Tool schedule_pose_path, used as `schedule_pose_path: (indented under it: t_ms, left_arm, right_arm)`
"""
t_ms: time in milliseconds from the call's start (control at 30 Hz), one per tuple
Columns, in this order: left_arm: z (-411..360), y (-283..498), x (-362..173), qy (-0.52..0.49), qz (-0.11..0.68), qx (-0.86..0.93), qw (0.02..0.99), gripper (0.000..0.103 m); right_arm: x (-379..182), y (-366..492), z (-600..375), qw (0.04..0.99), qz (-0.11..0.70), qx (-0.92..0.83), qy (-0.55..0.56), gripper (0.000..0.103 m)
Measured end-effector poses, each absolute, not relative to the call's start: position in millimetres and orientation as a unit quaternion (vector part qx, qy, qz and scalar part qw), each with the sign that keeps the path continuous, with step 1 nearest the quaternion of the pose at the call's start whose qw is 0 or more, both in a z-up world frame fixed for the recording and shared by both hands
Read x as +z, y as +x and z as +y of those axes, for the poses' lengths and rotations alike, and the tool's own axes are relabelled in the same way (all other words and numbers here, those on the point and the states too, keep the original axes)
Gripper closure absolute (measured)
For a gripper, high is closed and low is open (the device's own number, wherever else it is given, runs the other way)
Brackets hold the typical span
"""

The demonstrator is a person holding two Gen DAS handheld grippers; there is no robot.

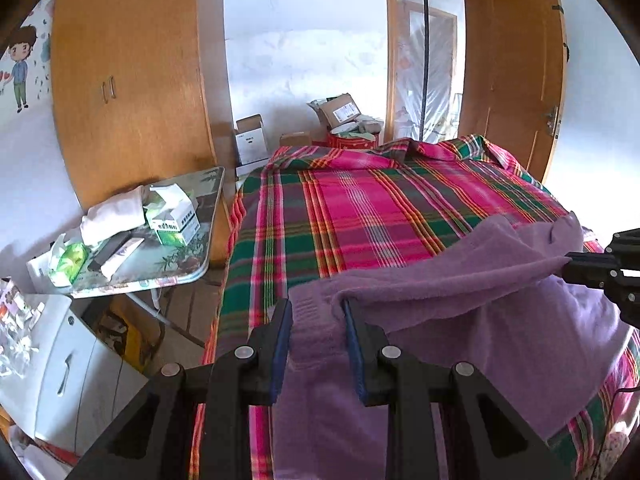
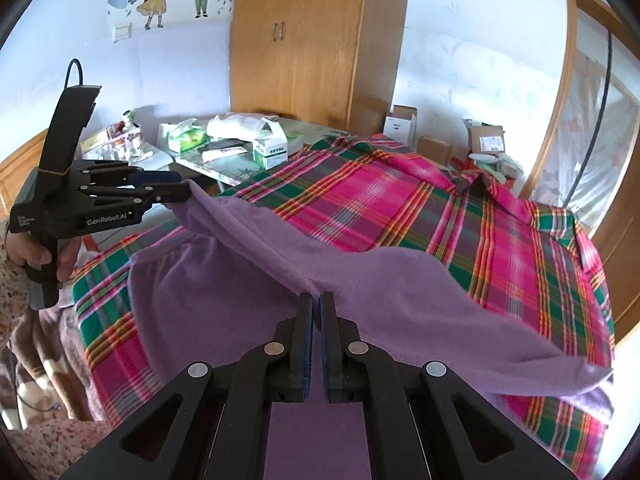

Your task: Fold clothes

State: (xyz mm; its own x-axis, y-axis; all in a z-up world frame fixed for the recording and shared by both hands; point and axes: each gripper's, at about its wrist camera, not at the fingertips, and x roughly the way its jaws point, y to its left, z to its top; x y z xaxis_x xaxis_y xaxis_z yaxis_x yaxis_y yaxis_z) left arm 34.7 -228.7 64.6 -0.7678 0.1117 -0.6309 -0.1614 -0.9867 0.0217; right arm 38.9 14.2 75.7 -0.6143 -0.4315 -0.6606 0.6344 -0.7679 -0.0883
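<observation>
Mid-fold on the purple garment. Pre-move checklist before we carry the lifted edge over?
1. Right gripper pinch on purple garment: ok, jaws closed on the lifted edge.
2. Left gripper pinch: cannot tell, jaws stand apart with cloth bunched between.
3. Edge spanning both grippers: ok, raised with little sag.
4. Landing area on plaid bedspread: ok, flat, nothing lying ahead.
5. Lower layer smooth: cannot tell, hidden under the raised cloth.

The right tool point(image 2: 316, 300) has its jaws pressed together. The left tool point(image 2: 182, 188), gripped by a hand point(image 2: 40, 254), sits to its left, pads point(image 1: 282, 344) parted.
</observation>
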Motion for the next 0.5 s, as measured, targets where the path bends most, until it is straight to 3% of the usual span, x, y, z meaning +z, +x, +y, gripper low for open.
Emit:
schedule_pose_path:
  t_ms: [500]
  left_arm:
    - [-238.8,73.7,39.6,-0.344,0.024,0.935,0.083,0.076]
  right_arm:
    - [44.6,94.9,11.2,0.305,0.172,-0.875,0.333,0.099]
